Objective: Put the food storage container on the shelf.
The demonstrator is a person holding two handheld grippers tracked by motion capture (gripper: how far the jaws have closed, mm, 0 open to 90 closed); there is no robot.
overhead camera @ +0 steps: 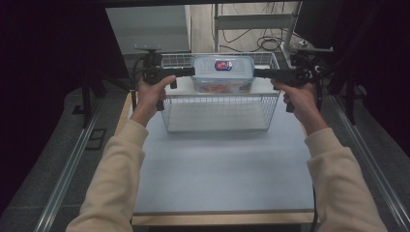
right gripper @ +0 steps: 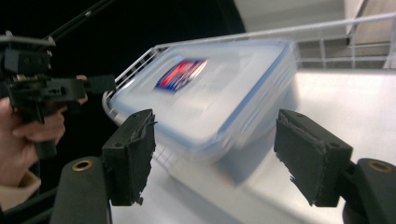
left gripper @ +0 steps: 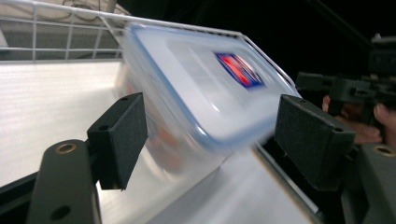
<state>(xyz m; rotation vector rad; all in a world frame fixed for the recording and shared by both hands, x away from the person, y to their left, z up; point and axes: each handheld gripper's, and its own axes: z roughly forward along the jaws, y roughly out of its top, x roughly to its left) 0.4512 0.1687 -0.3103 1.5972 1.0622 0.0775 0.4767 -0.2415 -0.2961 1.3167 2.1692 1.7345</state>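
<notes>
A clear plastic box with a blue-rimmed lid and a red and blue label sits at the far end of a white wire basket; something orange shows inside it. My left gripper points at its left end and my right gripper at its right end. In the left gripper view the box is blurred and lies between the open jaws of the left gripper, whose pads stand clear of it. In the right gripper view the box is also blurred between the wide-apart jaws of the right gripper.
The basket stands at the far half of a grey-blue table with a wooden front edge. Metal rails run along both sides. Cables and a frame lie on the floor behind. Dark curtains hang at left and right.
</notes>
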